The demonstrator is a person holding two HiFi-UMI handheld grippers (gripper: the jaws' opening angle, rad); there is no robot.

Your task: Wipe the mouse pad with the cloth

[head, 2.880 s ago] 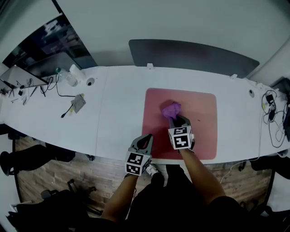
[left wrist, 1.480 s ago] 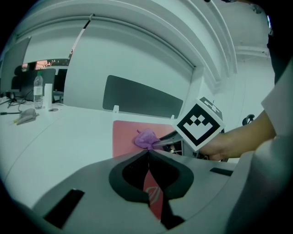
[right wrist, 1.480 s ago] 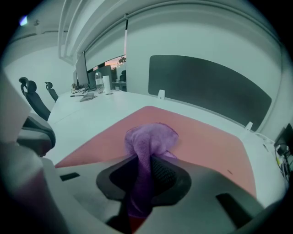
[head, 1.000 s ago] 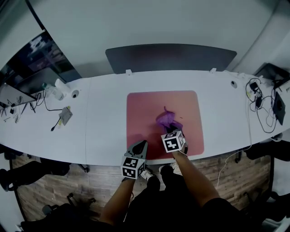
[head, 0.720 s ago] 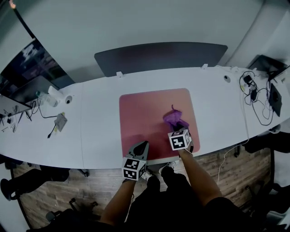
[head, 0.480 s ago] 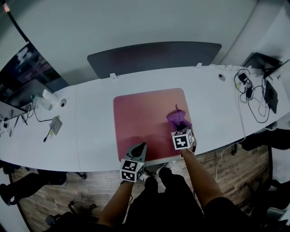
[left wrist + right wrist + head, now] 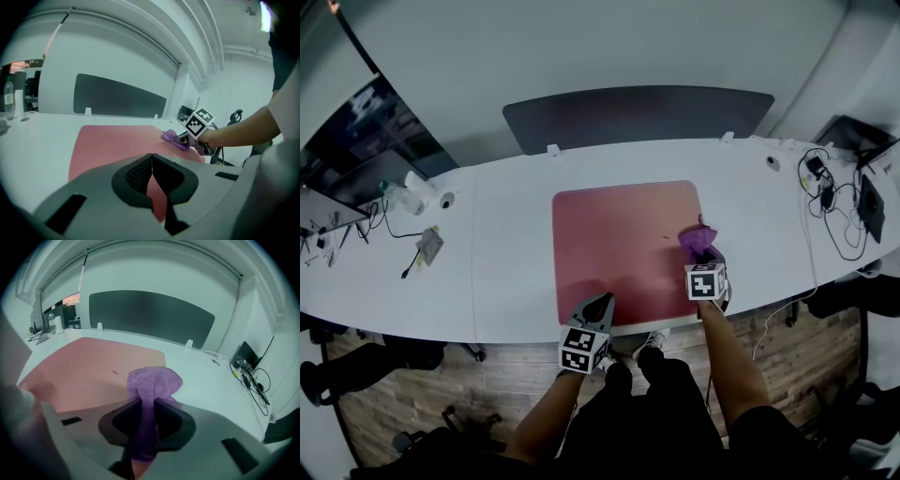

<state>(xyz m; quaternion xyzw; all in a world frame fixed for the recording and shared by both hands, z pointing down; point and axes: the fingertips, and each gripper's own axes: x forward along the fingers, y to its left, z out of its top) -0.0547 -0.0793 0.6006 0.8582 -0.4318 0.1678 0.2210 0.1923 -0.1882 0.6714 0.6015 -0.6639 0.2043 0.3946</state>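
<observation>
Right gripper [image 7: 149, 405] is pinching the bunched purple microfibre cloth [image 7: 154, 379] tight, pressing it onto the square pink mouse pad [image 7: 619, 246] at its 3 o'clock edge, probably for dragging. Left gripper [image 7: 151, 161] is idling clenched and empty at 6 o'clock, out of the way.

To the left of our right tool [image 7: 704, 259], whose jaws pinch the cloth [image 7: 696, 239], the mouse pad [image 7: 619, 244] lies bare all the way across, so we have open passage there. To its right, bare counter [image 7: 759, 234] runs to a tangle of cables [image 7: 825, 192]. Ahead, a dark panel [image 7: 637, 112] walls the far edge. Our left tool [image 7: 602, 302], jaws together, faces clear pad; only the right tool and forearm [image 7: 239, 133] stand to its right. Far to its left sit a bottle [image 7: 397, 197] and what may be a small device [image 7: 428, 246].
</observation>
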